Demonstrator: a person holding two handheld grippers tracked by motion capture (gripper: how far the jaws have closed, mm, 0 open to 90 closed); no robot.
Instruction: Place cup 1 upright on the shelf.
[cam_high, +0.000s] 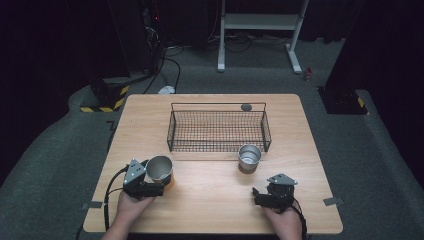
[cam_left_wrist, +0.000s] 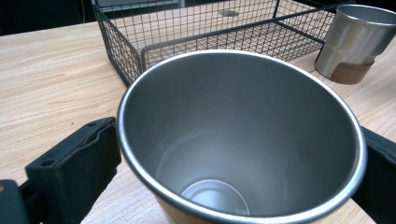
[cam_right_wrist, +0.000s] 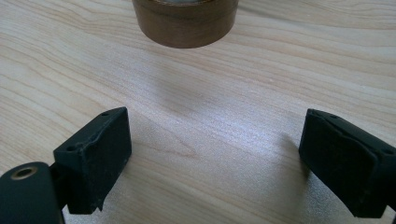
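Table (cam_high: 210, 200): pale wood, grained, flat under both my grippers.
Basket (cam_high: 218, 131): black wire mesh, rectangular, low-walled, at the table's middle.
Left cup (cam_left_wrist: 243, 140): smooth steel, round, tapered, orange base; upright between my left gripper's (cam_high: 159, 189) jaws, which sit on both its sides.
Right cup (cam_high: 249, 158): brushed steel, brown base band, just before the basket, ahead of my right gripper (cam_right_wrist: 215, 163).
Right jaws: black, padded, wide apart over bare wood, clear of the cup.

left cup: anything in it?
Empty. The left gripper view looks straight into the steel cup down to its bare bottom.
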